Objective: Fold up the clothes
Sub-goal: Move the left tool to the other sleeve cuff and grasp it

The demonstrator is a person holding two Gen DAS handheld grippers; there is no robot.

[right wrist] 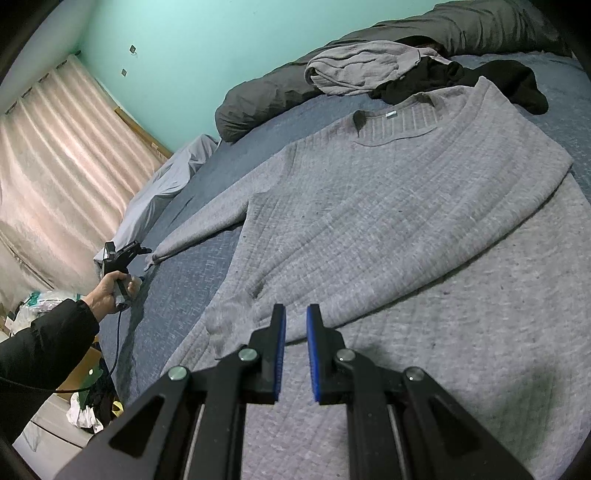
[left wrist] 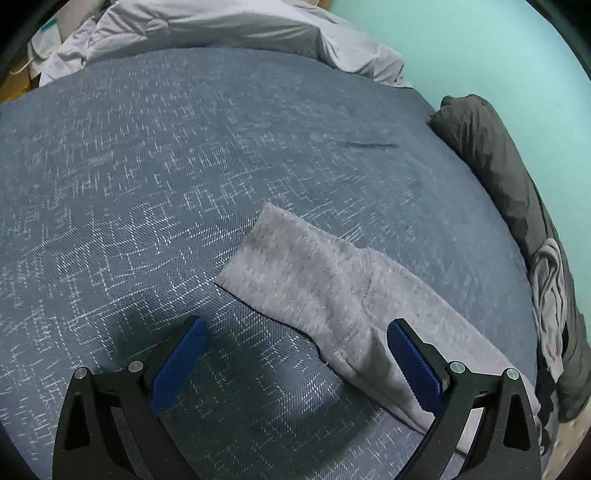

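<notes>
A grey knitted sweater lies face up on the blue patterned bedspread. One sleeve is folded across its body, and the other sleeve stretches out to the left. In the left wrist view that outstretched sleeve runs from the lower right to its cuff mid-frame. My left gripper hovers wide open over it, the right finger above the fabric, nothing pinched. The right wrist view shows this left gripper in a person's hand by the cuff. My right gripper hangs over the sweater's lower body, its jaws almost together and empty.
A rolled dark grey duvet lines the far side of the bed against the green wall. A crumpled grey garment and a black one lie beyond the sweater's collar. Pale bedding sits at the bed's end. A curtain and floor clutter are left.
</notes>
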